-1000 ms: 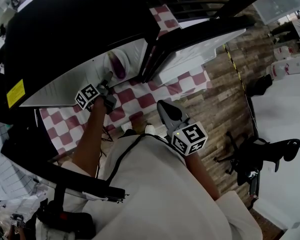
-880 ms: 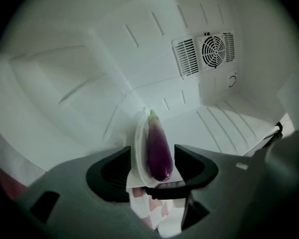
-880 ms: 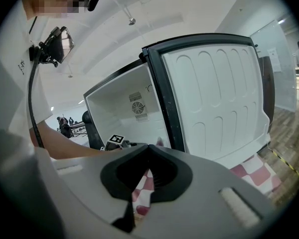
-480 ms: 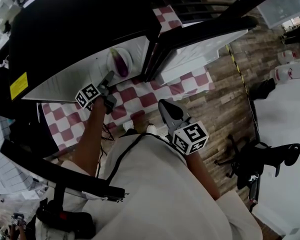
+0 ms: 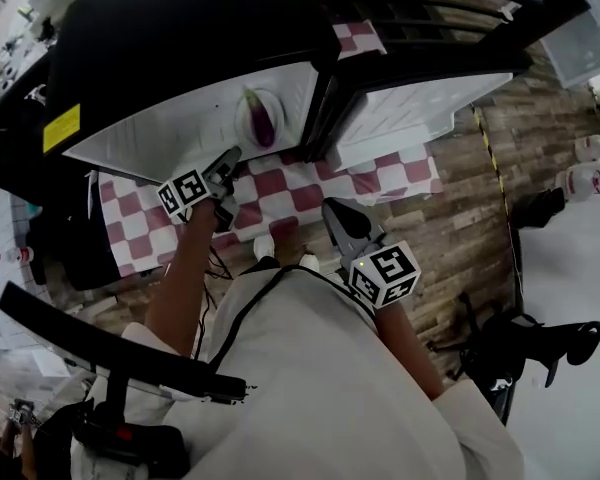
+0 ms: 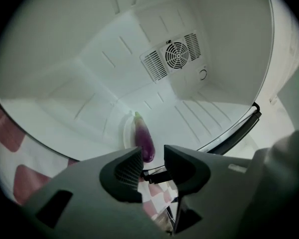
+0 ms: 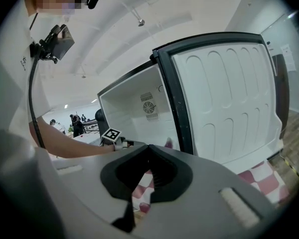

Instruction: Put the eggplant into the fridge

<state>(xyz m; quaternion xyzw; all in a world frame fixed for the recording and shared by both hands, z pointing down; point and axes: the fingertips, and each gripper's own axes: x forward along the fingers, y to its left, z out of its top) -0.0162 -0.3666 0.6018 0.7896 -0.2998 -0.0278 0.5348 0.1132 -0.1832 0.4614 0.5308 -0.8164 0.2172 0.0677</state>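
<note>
Checked mat (image 5: 280, 183) and wood floor (image 5: 460, 218) lie below the open fridge (image 5: 180, 38), its door (image 5: 420, 103) swung wide to the right. Inside, the eggplant (image 5: 264, 121) lies on a white plate (image 5: 248, 118) on the fridge's white floor, near the front edge, stem end toward the back wall and its fan vent (image 6: 177, 54). The left gripper (image 5: 228, 158) sits just outside that edge, pointing at the eggplant; its jaws have just been closing but stand apart with nothing between them. The right gripper (image 5: 330, 208) hangs back over the mat, jaws closed and empty.
</note>
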